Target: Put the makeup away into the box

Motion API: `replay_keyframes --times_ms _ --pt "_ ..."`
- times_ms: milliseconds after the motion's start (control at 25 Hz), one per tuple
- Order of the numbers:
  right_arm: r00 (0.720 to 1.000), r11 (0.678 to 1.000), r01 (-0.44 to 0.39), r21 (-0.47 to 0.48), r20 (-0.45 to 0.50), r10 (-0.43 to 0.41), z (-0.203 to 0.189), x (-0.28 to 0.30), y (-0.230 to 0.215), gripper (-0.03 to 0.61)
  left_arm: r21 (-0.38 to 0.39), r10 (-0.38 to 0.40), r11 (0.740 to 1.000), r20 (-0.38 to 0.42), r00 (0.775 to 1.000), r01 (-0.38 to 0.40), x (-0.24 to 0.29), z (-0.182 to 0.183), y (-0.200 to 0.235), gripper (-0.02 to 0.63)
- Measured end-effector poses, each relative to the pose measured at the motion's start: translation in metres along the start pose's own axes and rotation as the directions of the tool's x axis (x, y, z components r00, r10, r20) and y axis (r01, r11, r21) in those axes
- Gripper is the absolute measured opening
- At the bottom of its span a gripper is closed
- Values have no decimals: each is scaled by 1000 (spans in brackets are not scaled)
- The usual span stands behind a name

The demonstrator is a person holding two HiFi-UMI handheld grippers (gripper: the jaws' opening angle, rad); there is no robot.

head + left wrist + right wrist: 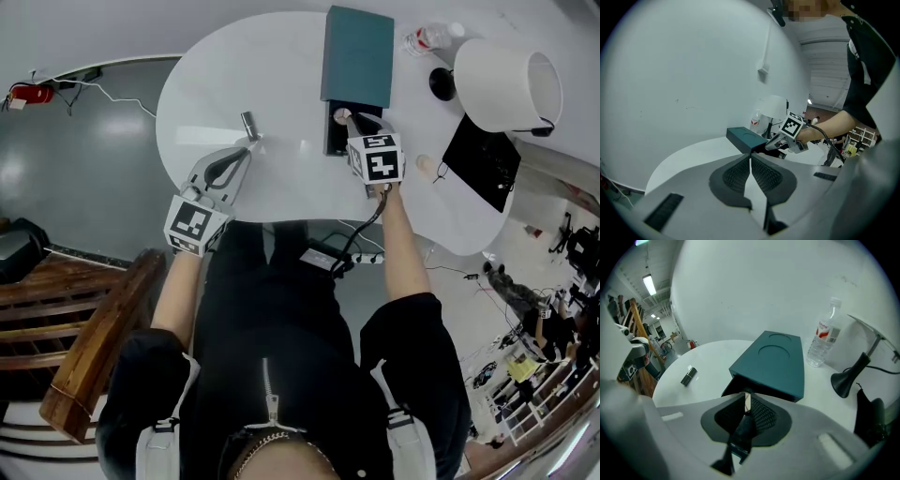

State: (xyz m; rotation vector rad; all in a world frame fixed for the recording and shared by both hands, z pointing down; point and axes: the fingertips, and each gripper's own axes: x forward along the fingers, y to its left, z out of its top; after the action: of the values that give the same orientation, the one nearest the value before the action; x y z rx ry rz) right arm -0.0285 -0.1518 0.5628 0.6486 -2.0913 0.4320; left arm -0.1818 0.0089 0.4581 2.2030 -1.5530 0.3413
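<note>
A teal box [358,54] lies at the table's far side, its dark open end [335,131] facing me. My right gripper [356,122] hangs at that opening, shut on a slim black makeup stick [740,430] with a pale tip; the teal box [773,364] fills the right gripper view just beyond the jaws. A small dark lipstick tube [249,124] stands on the table, left of the box, and shows as the lipstick tube [688,376] in the right gripper view. My left gripper [250,146] rests just short of that tube, its pads [740,174] together with nothing between them.
The white round table [281,187] also carries a water bottle [427,39], a white-shaded lamp [506,82] and a black flat item [483,159] on the right. A cable [361,234] runs from my right gripper. A wooden bench [94,347] stands at lower left.
</note>
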Motion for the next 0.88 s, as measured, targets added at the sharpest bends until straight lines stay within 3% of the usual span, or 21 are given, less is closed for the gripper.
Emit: replay_keyframes --times_ms 120,440,880 --pt "999 1000 -7 18 52 6 1 -12 -2 6 12 -16 1000 -1 1000 16 6 3 -5 14" --pt "987 1000 -8 7 160 7 -7 -45 -5 6 48 -65 997 -10 998 66 22 10 -22 14" --pt "972 985 64 160 213 -98 -55 -97 -47 6 115 -184 975 -47 982 189 57 16 -61 14"
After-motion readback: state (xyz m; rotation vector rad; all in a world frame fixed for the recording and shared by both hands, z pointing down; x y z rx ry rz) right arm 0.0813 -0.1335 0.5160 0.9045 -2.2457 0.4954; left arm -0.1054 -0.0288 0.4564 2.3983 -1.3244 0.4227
